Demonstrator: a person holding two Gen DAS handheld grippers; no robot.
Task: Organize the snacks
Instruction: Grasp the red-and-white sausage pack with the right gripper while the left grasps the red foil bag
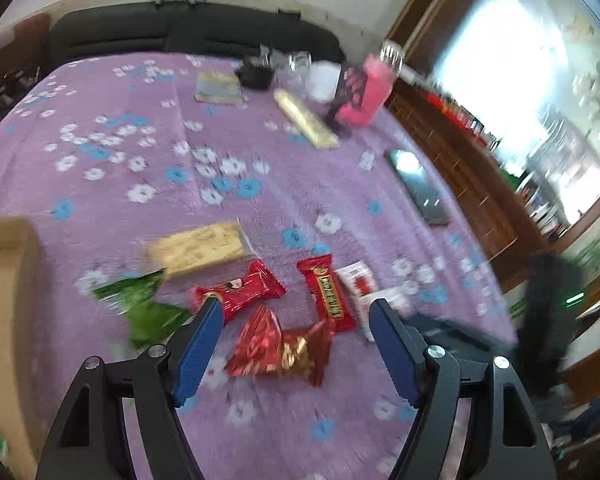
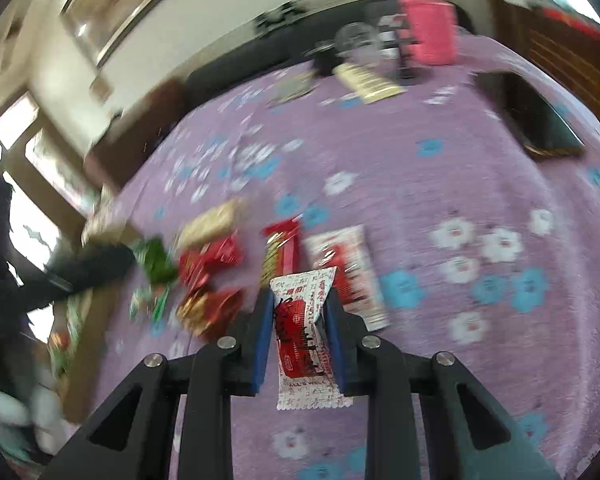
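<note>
Right gripper [image 2: 296,320] pinching white-red sachet [image 2: 300,344] — pick step.
L gripper [image 1: 296,344] wide, empty, over red snacks [image 1: 284,348]; next: carry sachet to cardboard box [image 1: 4,280].

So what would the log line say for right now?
right claw: shut on white-and-red snack packet | left claw: open, above red snack packets | surface: purple flowered cloth

The surface [image 1: 100,208] wears a purple flowered cloth. Red snack packets [image 1: 238,294] lie near 6 o'clock, a green packet [image 1: 148,308] at 8, a phone [image 1: 418,186] at 3.
</note>
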